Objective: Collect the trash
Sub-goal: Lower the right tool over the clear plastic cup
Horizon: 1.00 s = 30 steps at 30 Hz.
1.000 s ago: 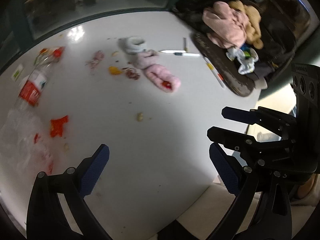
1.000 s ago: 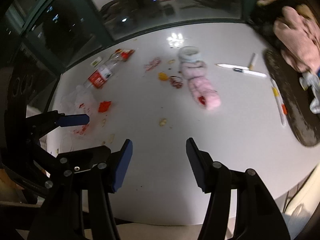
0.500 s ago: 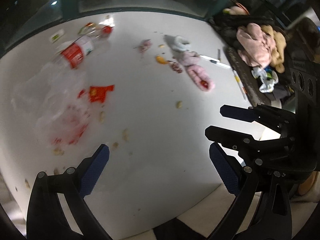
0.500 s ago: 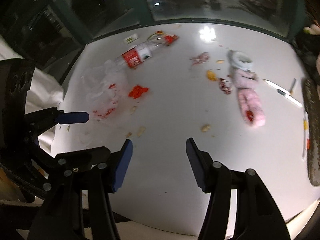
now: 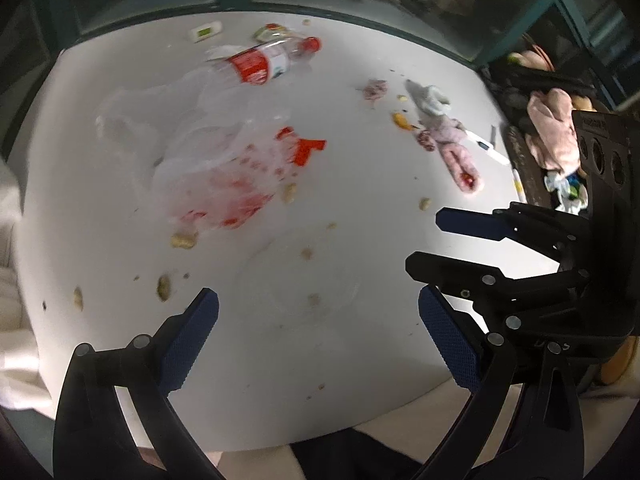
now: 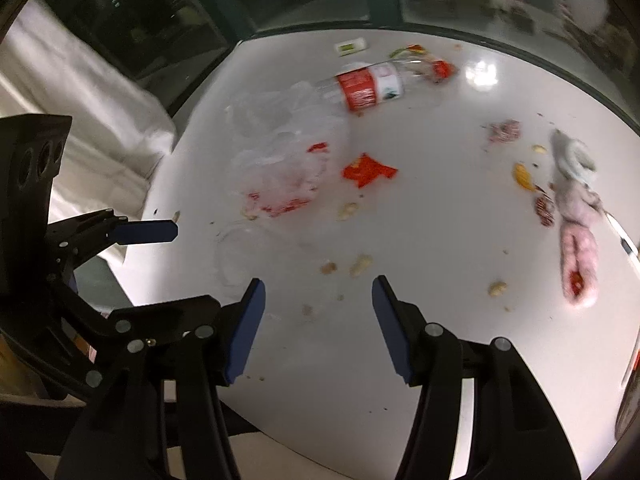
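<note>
Two hand-held grippers (both spread) face one bottle.

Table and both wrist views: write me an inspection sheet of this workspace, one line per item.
Surface: white table, glossy, dotted with crumbs and peanut shells.
Job's things: plastic bottle with red label lying on its side; crumpled clear plastic bag with red print beside it; red wrapper scrap; clear lid near the front.
Clutter: pink slipper, pens, dark tray of plush items at the right edge.
Grippers: left gripper and right gripper both open, empty, above the table.
Cables: nothing seen.
Surroundings: dark glass windows; white cloth on the left.
</note>
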Available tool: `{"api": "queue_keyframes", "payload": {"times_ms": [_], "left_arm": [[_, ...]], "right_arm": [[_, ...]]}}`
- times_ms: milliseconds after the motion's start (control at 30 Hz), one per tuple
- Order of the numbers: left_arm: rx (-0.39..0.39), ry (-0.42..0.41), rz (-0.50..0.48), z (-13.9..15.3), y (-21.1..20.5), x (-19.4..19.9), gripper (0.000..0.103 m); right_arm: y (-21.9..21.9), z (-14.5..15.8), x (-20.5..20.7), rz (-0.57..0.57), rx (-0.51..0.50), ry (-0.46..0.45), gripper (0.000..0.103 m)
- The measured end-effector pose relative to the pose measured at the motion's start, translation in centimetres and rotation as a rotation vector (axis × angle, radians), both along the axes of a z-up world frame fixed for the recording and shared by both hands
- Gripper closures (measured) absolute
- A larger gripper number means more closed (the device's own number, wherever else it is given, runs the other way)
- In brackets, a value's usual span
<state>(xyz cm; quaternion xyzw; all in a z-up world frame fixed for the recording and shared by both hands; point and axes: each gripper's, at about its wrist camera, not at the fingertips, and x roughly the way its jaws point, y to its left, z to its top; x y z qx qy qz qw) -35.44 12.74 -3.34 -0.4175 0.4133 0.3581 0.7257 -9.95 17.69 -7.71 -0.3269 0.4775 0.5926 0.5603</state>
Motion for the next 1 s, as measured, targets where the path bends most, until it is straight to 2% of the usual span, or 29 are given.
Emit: {"api": "queue_keyframes", "payload": {"times_ms": [367, 500, 767, 1000], "left_arm": [[-0.05, 0.02, 0.09, -1.8, -0.6, -3.7, 0.006], [-0.054, 0.014, 0.095, -2.2, -0.2, -4.5, 0.006], [-0.036, -0.009, 0.057, -2.8, 0.2, -5.6, 0.006], [-0.009, 0.006, -0.036, -4.0, 0.1, -5.8, 0.006]], "right_arm": [[2.7, -2.4, -3.5, 0.136, -0.06, 0.015, 0.049], [3.5, -2.8, -4.1, 0.154, -0.076, 0.0, 0.044], [4.6, -3.5, -5.1, 0.199, -0.1, -0.002, 0.043], [4.6, -3.8, -5.5, 0.276, -0.079, -0.007, 0.042]]}}
